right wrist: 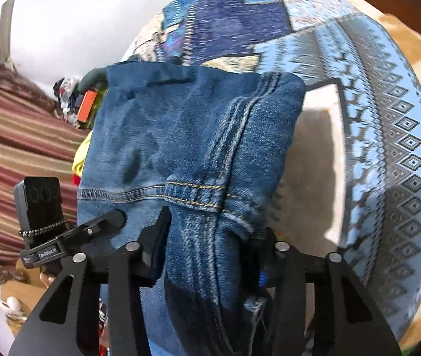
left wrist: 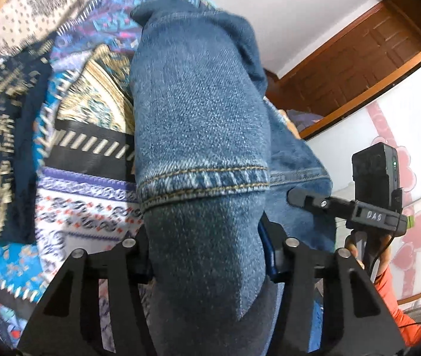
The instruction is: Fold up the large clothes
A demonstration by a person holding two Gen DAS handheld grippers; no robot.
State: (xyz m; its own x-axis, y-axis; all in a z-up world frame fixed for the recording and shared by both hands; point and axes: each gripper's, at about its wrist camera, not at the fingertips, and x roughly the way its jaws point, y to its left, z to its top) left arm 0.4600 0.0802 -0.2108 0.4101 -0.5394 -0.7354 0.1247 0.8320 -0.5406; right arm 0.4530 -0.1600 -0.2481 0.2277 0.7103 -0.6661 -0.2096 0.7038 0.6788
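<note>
Jeans (left wrist: 198,112) bunch between both my grippers — left (left wrist: 207,255) and right (right wrist: 207,255) each clamped on denim ahead.

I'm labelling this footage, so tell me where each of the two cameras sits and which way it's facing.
Left wrist: on the left gripper, angled down along its fingers at jeans on a patterned bedspread; the right gripper and a hand show at right.
Right wrist: on the right gripper, angled down at the same jeans; the left gripper shows at left.
Shared: jeans, bedspread, each other's gripper.
</note>
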